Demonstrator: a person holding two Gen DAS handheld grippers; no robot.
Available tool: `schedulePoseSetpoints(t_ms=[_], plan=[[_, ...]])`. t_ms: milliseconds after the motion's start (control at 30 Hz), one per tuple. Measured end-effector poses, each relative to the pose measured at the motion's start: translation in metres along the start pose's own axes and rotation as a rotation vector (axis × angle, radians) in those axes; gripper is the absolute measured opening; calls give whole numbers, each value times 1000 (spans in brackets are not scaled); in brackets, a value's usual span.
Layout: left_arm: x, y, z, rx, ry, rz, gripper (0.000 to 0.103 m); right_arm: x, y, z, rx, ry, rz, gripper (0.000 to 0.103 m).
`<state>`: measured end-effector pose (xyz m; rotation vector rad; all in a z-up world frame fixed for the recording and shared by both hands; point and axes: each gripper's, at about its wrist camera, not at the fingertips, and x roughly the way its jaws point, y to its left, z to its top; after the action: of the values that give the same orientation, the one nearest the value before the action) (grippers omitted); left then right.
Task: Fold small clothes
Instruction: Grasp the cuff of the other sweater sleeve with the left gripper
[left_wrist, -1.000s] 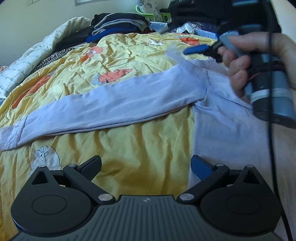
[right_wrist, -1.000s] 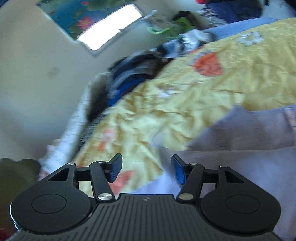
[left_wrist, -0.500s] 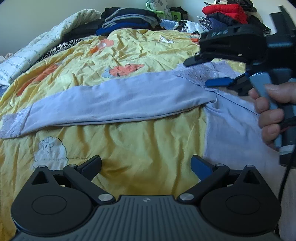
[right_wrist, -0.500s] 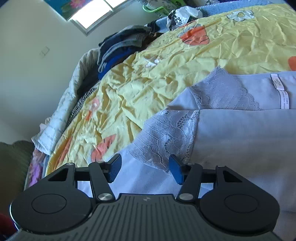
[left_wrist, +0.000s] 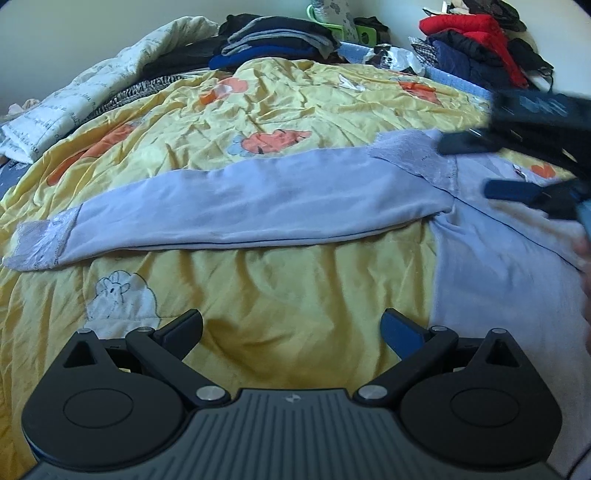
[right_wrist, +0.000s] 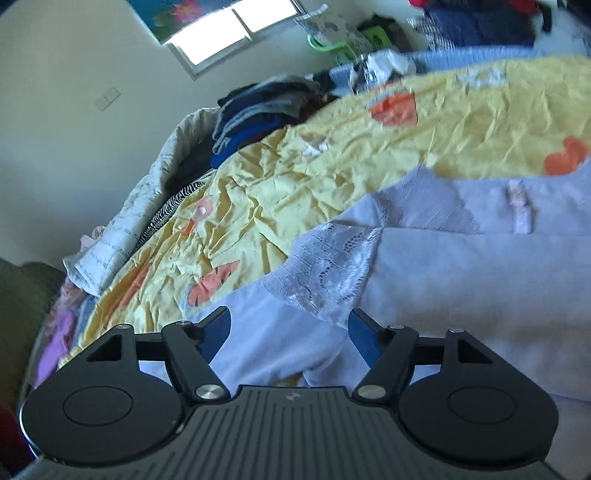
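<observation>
Lavender long-sleeved top with lace shoulder and cuff (left_wrist: 258, 199) lies flat on wrinkled yellow bedspread with orange cartoon prints (left_wrist: 295, 288), one sleeve stretched out to the left, body at right. Left gripper (left_wrist: 291, 330) hovers over bare bedspread below the sleeve, fingers wide, nothing between them; top's body edge just beside its blue right finger (left_wrist: 402, 332). Right gripper (right_wrist: 290, 328) sits over the lace shoulder patch (right_wrist: 325, 280), jaws have just been opening, now wide, cloth under and between the fingers, not pinched. Folded dark clothes stack (left_wrist: 273, 40) and red garment pile (left_wrist: 472, 33) at the bed's far edge.
</observation>
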<state>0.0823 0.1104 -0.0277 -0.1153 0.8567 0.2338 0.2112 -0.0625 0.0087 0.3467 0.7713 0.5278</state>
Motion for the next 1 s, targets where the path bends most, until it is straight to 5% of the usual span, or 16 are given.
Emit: schedulePoseSetpoints(t_ms=[300,467,600,800,1000], plan=[[6,23,5,-55,-1,40,103,-55,1,-34,-145,-68,-122,76],[7,44,7,-75,-23,93,103,-76,-4,-53,-122,-86,-125,78],[9,81,6,-184,-19,115,103,-90,-12,-66,-79,-103,-127,80],[4,134,1,-384,-62,28,103,-103,-15,-73,-57,-124,-139,80],[5,177,-12,-646,-215,-177,103,-106,-14,-75,-50,-143,-144,81]])
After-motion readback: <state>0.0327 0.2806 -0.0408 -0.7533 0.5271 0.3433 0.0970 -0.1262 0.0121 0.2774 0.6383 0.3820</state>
